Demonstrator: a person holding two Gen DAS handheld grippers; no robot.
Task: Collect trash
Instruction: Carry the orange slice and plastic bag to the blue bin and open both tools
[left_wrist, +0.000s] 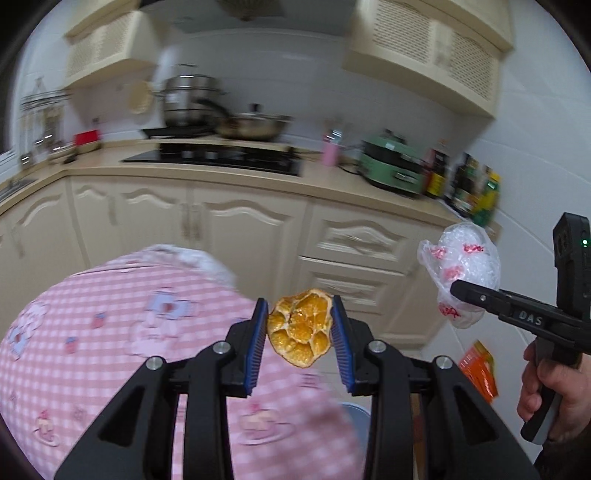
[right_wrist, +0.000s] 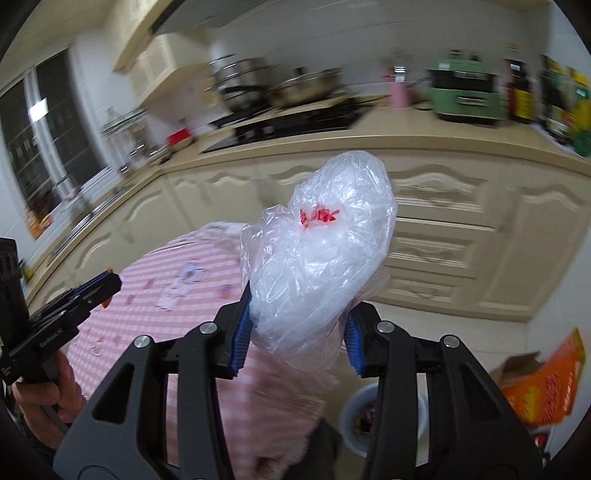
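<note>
My left gripper (left_wrist: 300, 320) is shut on an orange peel (left_wrist: 300, 328), holding it in the air past the edge of the round table with the pink checked cloth (left_wrist: 110, 332). My right gripper (right_wrist: 299, 317) is shut on a crumpled clear plastic bag with red print (right_wrist: 317, 258), also held up in the air. The bag (left_wrist: 460, 273) and the right gripper (left_wrist: 458, 290) show at the right of the left wrist view. The left gripper (right_wrist: 110, 282) shows at the left of the right wrist view. A pale blue bin (right_wrist: 384, 417) with trash inside stands on the floor below the right gripper.
Cream kitchen cabinets (left_wrist: 236, 229) and a counter with a stove (left_wrist: 221, 157), pots, a green appliance (left_wrist: 393, 168) and bottles run behind the table. An orange cardboard box (right_wrist: 546, 384) lies on the floor at right, next to the bin.
</note>
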